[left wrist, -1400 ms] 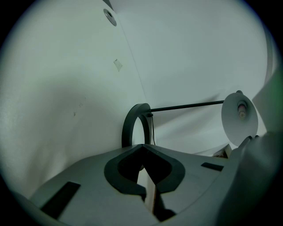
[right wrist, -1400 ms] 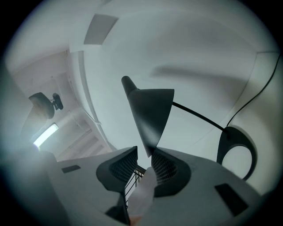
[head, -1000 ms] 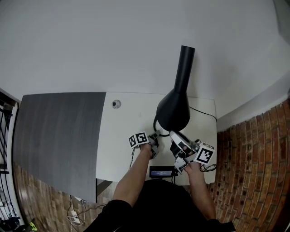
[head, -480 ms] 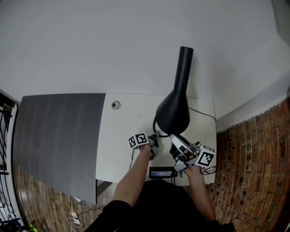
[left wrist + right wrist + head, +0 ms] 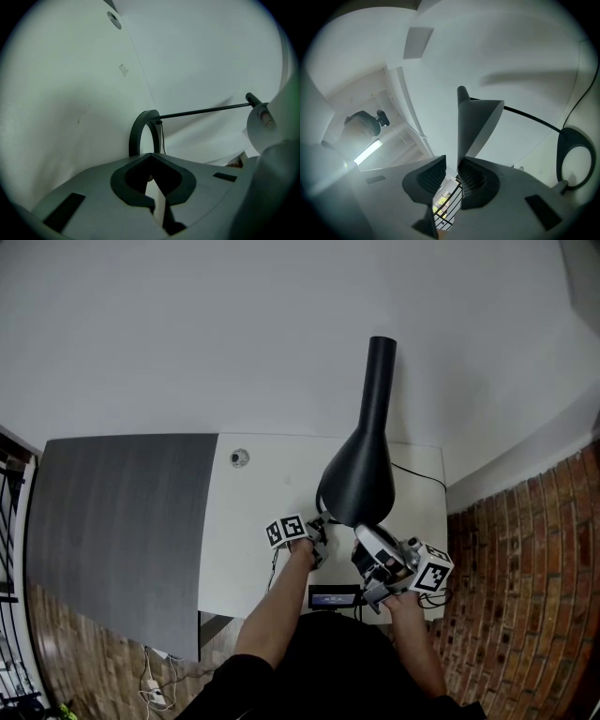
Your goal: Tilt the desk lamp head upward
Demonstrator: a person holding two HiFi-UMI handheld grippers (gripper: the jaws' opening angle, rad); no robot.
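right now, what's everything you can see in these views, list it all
lamp head: one, black, cone shape, over the desk's right half
lamp base: one, dark ring, on the desk
cable: one, black, across the desk's right side
desk: one, white top
grey panel: one, left of the white top
grommet: one, silver, round, desk's back left
display box: one, dark with a lit screen, below the desk's front edge
floor: brick pattern, around the desk
left gripper: one, grey, closed, seemingly on the lamp base
right gripper: one, grey, closed on the lamp head's rim
forearms: two, reaching in from the bottom edge
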